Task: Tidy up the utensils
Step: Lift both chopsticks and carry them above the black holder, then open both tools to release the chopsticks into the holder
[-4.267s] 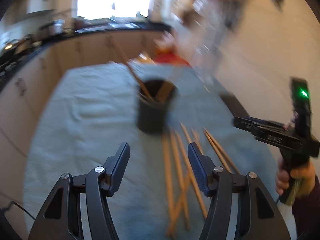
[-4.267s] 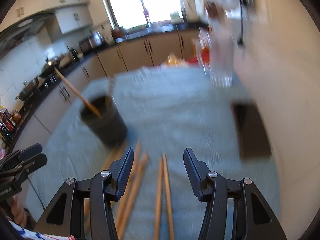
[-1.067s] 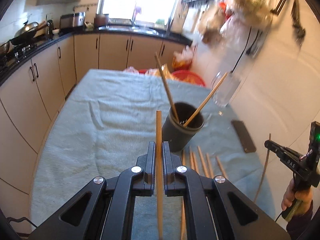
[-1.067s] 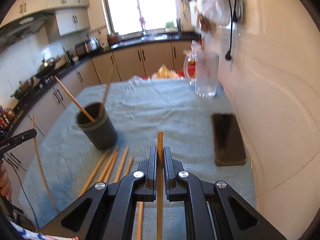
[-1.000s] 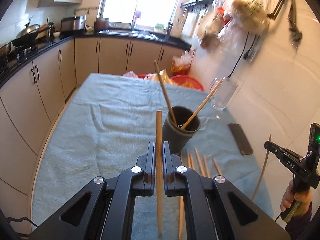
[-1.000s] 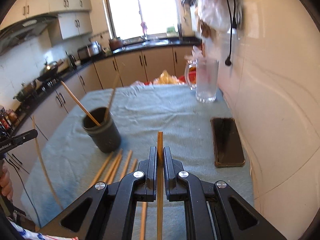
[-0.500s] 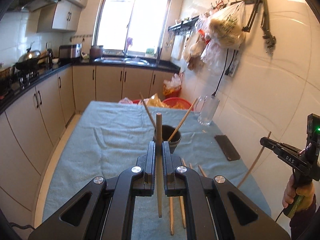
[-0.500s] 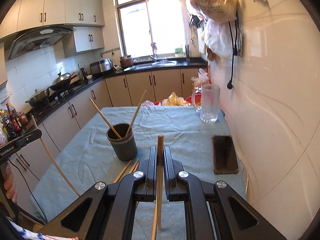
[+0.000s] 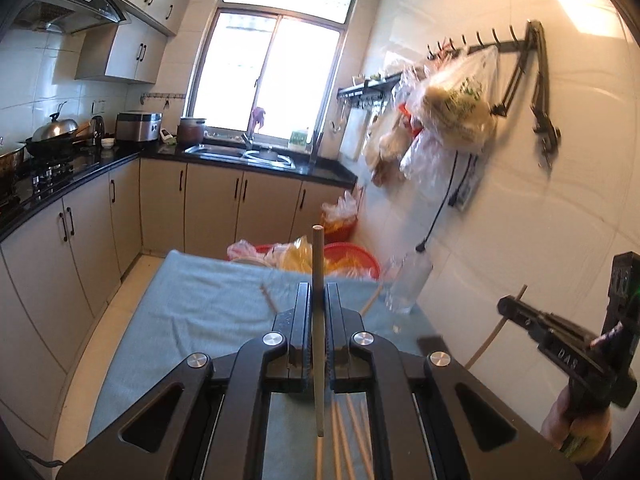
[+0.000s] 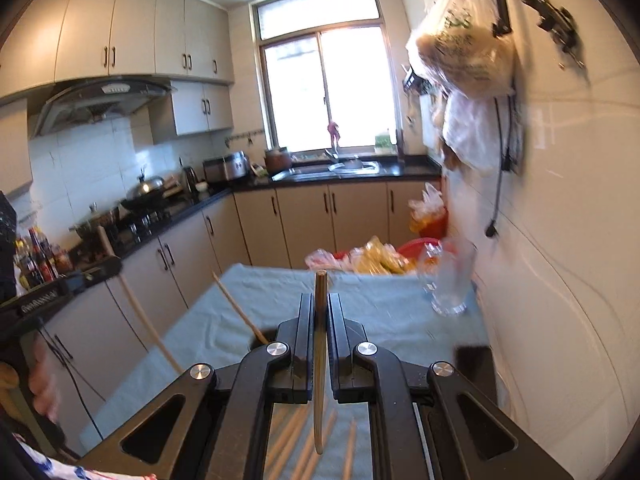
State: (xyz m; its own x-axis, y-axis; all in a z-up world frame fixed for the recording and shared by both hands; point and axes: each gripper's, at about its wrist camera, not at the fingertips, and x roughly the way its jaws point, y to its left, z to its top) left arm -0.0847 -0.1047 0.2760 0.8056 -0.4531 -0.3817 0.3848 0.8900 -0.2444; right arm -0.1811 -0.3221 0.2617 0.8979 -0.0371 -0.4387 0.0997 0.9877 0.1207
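Note:
My left gripper [image 9: 318,300] is shut on a wooden chopstick [image 9: 317,264] that stands nearly upright between its jaws. My right gripper [image 10: 320,308] is shut on another wooden chopstick [image 10: 320,280], also upright. Both are held high above the table. Several loose chopsticks [image 9: 348,432] lie on the blue-grey cloth [image 9: 200,304] below; they also show in the right wrist view [image 10: 304,440]. The dark holder cup is hidden behind the grippers; only chopsticks sticking out of it [image 10: 240,312] show. The right gripper shows in the left view [image 9: 560,340], the left one in the right view [image 10: 60,288].
A glass jug [image 10: 452,280] stands at the table's far right by the tiled wall. A dark phone [image 10: 476,360] lies near the right edge. Bags and a red basket [image 9: 344,256] sit beyond the far end. Cabinets [image 9: 80,240] line the left; bags [image 9: 452,108] hang on the wall.
Both grippers have risen and tilted upward with their chopsticks held; the table and holder cup have dropped low in view, the cup now hidden behind the grippers.

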